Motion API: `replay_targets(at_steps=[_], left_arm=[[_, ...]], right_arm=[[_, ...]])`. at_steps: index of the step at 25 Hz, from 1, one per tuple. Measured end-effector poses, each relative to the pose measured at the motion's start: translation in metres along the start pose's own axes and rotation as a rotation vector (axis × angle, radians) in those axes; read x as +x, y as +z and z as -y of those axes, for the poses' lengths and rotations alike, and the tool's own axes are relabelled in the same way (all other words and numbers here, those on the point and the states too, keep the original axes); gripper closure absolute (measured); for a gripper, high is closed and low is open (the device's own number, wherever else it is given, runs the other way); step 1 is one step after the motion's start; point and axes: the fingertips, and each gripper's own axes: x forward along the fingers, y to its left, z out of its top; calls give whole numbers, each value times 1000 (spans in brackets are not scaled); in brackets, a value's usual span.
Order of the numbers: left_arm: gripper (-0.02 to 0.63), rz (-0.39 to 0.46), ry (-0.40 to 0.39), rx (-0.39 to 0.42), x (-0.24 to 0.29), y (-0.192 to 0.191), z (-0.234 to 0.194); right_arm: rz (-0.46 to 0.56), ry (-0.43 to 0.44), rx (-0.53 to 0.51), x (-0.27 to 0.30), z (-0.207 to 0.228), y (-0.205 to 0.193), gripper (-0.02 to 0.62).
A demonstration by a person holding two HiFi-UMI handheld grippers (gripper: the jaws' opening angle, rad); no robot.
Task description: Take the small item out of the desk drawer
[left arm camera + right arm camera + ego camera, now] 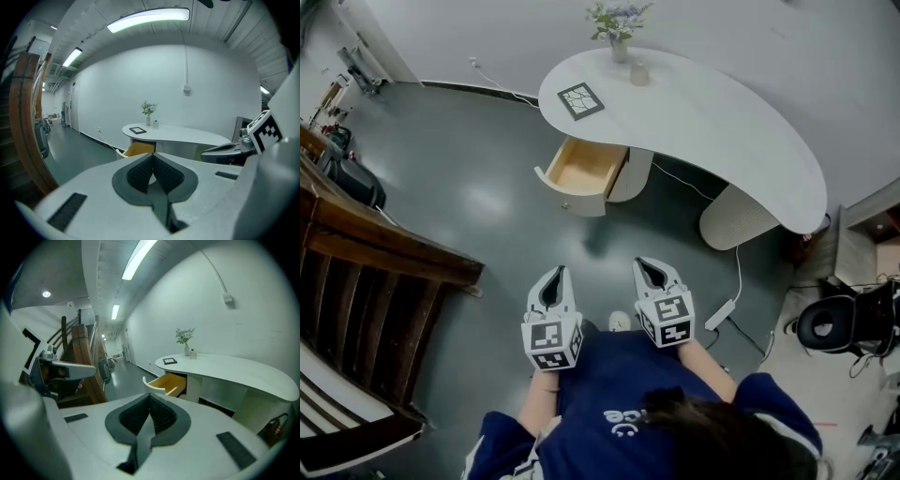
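A white curved desk (703,112) stands ahead on the grey floor. Its drawer (581,169) is pulled open, and the bare wooden inside shows no small item from the head view. The drawer (138,149) also shows past the left jaws, and the drawer (169,382) shows beyond the right jaws. My left gripper (556,275) and right gripper (653,270) hover side by side close to my body, well short of the drawer. The left gripper (151,158) and the right gripper (150,399) are both shut, pads together with nothing between them.
A framed picture (580,100), a vase of flowers (619,28) and a small bottle (639,72) sit on the desk. A wooden stair rail (384,253) runs at the left. A power strip (719,314) lies on the floor, and a black chair (839,323) stands at the right.
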Motion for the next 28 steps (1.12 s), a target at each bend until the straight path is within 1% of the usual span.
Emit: replay_targets(at_steps=[7, 11, 20, 28], left_arm=[[603, -17, -14, -16, 10, -5, 2], [603, -31, -32, -8, 24, -7, -5], [603, -53, -119, -3, 85, 12, -29], [603, -91, -184, 8, 141, 27, -68]], right_arm=[[-20, -5, 5, 9, 4, -1, 588], [-22, -29, 18, 17, 7, 0, 588], [-61, -86, 44, 59, 21, 14, 586], [-71, -117, 68, 125, 28, 41, 588]])
